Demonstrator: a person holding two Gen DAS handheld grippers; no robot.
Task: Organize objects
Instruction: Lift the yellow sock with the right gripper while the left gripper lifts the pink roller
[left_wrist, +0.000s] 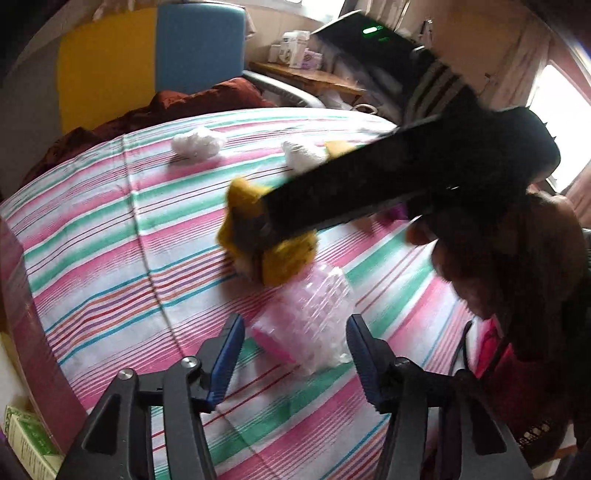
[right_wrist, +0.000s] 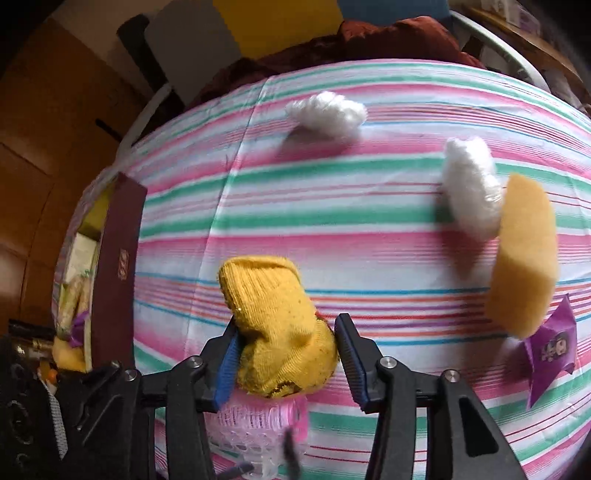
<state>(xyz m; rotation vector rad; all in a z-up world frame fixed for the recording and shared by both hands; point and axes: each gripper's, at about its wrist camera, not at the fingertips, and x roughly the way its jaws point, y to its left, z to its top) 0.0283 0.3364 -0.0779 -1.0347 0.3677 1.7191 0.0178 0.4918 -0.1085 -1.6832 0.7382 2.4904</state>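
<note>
While right claw (right_wrist: 286, 363) straddles yellow sock (right_wrist: 275, 328) on striped bed sheet (right_wrist: 369, 229), pads apart, not gripping; left claw (left_wrist: 295, 354) released around clear pink basket (left_wrist: 310, 314). Risk: sock slips aside, basket tips.

Both grippers are black plastic with angular cut-out arms, round silver screw heads at the pivots, and ribbed blue pads lining the inner faces of the fingers: left gripper (left_wrist: 295, 354), right gripper (right_wrist: 286, 360). The person's hand (left_wrist: 491, 258) emerges from a dark sleeve (left_wrist: 439, 88) banded with pale stripes
</note>
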